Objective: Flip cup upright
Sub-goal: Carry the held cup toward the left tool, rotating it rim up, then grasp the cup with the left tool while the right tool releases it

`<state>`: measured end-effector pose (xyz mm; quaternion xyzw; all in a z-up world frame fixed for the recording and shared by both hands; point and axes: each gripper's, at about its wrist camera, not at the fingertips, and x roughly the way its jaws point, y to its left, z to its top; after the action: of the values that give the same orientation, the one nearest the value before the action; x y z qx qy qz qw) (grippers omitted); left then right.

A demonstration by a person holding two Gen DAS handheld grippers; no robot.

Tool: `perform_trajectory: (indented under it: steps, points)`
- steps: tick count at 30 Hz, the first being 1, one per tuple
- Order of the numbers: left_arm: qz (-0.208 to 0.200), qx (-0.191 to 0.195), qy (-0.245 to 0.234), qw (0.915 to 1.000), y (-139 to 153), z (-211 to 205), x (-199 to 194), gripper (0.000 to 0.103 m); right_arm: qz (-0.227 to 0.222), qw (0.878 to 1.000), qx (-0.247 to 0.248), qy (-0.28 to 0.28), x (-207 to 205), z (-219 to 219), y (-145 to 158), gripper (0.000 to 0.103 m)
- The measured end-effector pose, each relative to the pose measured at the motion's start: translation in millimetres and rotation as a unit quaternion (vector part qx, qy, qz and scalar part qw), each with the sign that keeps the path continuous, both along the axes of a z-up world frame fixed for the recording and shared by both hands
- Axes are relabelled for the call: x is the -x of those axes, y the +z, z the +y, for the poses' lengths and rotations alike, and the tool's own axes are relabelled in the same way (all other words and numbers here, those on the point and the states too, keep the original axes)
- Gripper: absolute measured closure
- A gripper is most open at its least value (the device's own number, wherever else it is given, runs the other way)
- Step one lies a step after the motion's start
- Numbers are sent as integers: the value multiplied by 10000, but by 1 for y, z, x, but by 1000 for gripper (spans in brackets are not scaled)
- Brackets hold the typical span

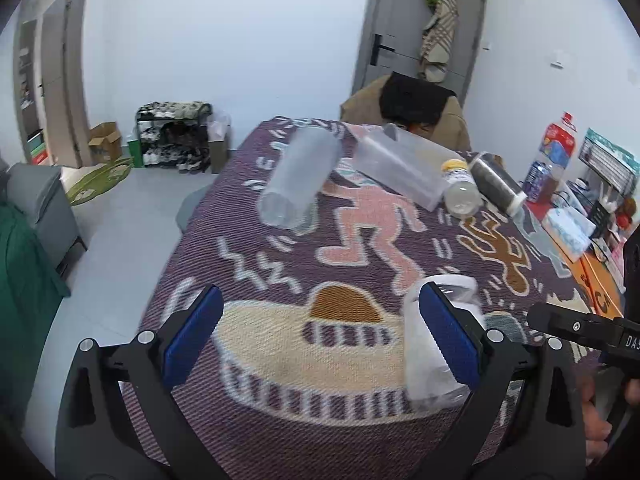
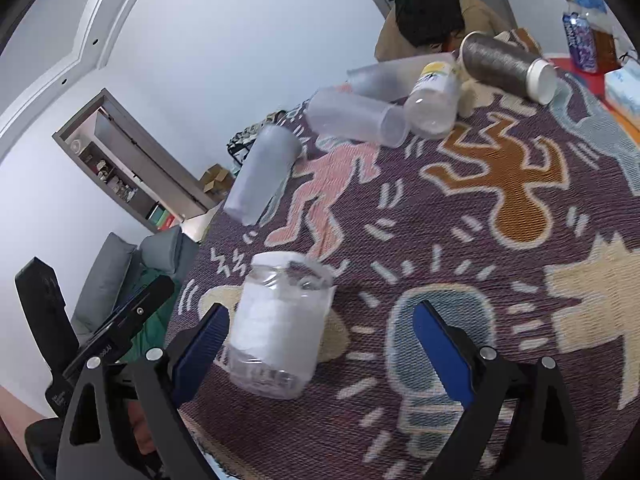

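Cups lie tipped on the rug (image 2: 480,240), upper middle. Clear jar (image 2: 280,324) stands at lower left. Left gripper (image 1: 320,344) and right gripper (image 2: 320,352) gape, holding nothing.

Left wrist view: low and close over the patterned tablecloth (image 1: 280,360), facing the far door (image 1: 424,20). Right wrist view: equally low, tilted, facing left-forward. Shared: clear jar (image 1: 432,344) (image 2: 280,324), toppled frosted cups (image 1: 300,176) (image 2: 260,172).

Purple cloth (image 2: 460,240) with pink, orange and cream figures; blue-padded black fingers (image 2: 440,344); frosted cup (image 2: 262,176)
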<state>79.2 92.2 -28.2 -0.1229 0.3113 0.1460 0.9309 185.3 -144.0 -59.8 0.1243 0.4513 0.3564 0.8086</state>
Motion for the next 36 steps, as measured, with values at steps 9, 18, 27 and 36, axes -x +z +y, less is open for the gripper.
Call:
perform_trajectory:
  steps: [9, 18, 27, 36]
  points:
    - [221, 99, -849, 9961, -3, -39, -46, 5, -196, 9986, 175, -449, -7, -41, -4, 12]
    - [925, 515, -1367, 9849, -16, -47, -89, 6, -145, 9967, 244, -762, -15, -63, -13, 12]
    - [1777, 807, -1755, 9649, -34, -40, -121, 6, -44, 9958, 349, -842, -18, -70, -26, 12]
    - [2279, 991, -2090, 9458, -47, -42, -133, 14, -82, 9939, 797, -754, -16, -59, -39, 9]
